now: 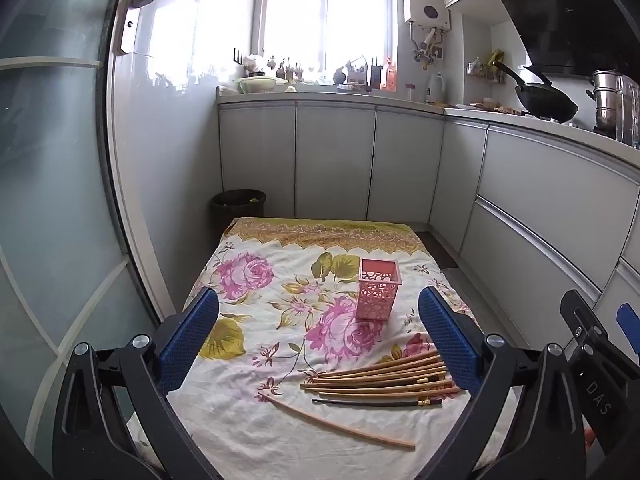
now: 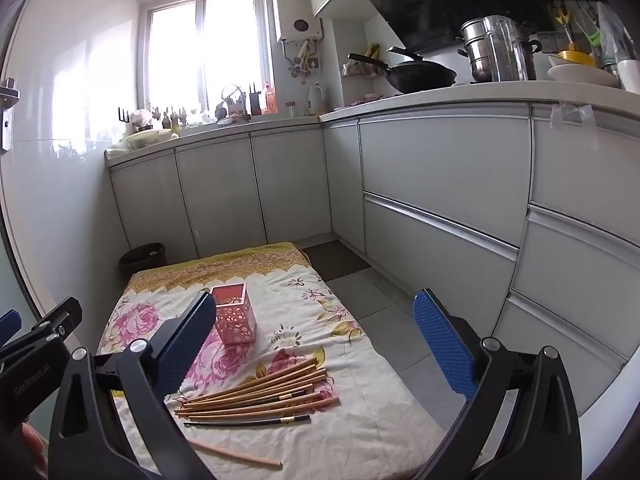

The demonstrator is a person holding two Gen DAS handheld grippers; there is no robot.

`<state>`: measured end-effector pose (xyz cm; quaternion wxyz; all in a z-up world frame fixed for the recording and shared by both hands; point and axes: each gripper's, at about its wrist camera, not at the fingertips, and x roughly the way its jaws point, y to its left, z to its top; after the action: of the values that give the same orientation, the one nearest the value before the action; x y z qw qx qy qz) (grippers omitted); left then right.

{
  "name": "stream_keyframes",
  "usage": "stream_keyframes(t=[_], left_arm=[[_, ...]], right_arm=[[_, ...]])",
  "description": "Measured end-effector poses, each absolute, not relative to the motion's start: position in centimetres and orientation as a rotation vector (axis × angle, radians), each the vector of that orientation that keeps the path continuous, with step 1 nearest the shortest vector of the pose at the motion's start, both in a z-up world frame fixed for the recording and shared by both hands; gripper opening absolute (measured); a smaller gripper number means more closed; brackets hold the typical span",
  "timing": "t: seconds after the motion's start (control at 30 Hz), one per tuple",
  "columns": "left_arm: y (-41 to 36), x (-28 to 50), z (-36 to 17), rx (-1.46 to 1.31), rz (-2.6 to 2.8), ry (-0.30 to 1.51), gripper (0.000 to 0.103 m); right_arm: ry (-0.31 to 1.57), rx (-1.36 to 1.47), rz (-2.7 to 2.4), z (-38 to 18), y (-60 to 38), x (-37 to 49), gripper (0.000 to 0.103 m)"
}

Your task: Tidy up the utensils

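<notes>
A pink perforated square holder (image 1: 378,294) stands upright on a floral cloth (image 1: 256,304); it also shows in the right wrist view (image 2: 234,318). A pile of wooden chopsticks (image 1: 384,376) lies in front of it, with one dark chopstick (image 1: 376,402) and one loose wooden chopstick (image 1: 336,424) nearer me. The pile shows in the right wrist view (image 2: 260,394) too. My left gripper (image 1: 320,336) is open and empty, above the cloth. My right gripper (image 2: 316,344) is open and empty, above the cloth's right side.
Grey kitchen cabinets (image 1: 332,160) run along the back and right. A dark waste bin (image 1: 239,204) stands behind the cloth. A wok (image 2: 416,74) and steel pots (image 2: 496,50) sit on the counter. A glass door (image 1: 48,200) is at the left.
</notes>
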<state>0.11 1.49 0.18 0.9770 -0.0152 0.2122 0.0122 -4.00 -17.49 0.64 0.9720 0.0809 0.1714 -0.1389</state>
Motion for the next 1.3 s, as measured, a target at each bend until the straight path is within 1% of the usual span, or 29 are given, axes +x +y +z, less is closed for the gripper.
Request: stream_keyframes(t=[1.3], left_arm=[[1.83,0.58,-0.36,-0.047,0.025,0.463,0.096]], right_arm=[[0.375,0.163,-0.261,0.33,-17.04,-3.45,0.096]])
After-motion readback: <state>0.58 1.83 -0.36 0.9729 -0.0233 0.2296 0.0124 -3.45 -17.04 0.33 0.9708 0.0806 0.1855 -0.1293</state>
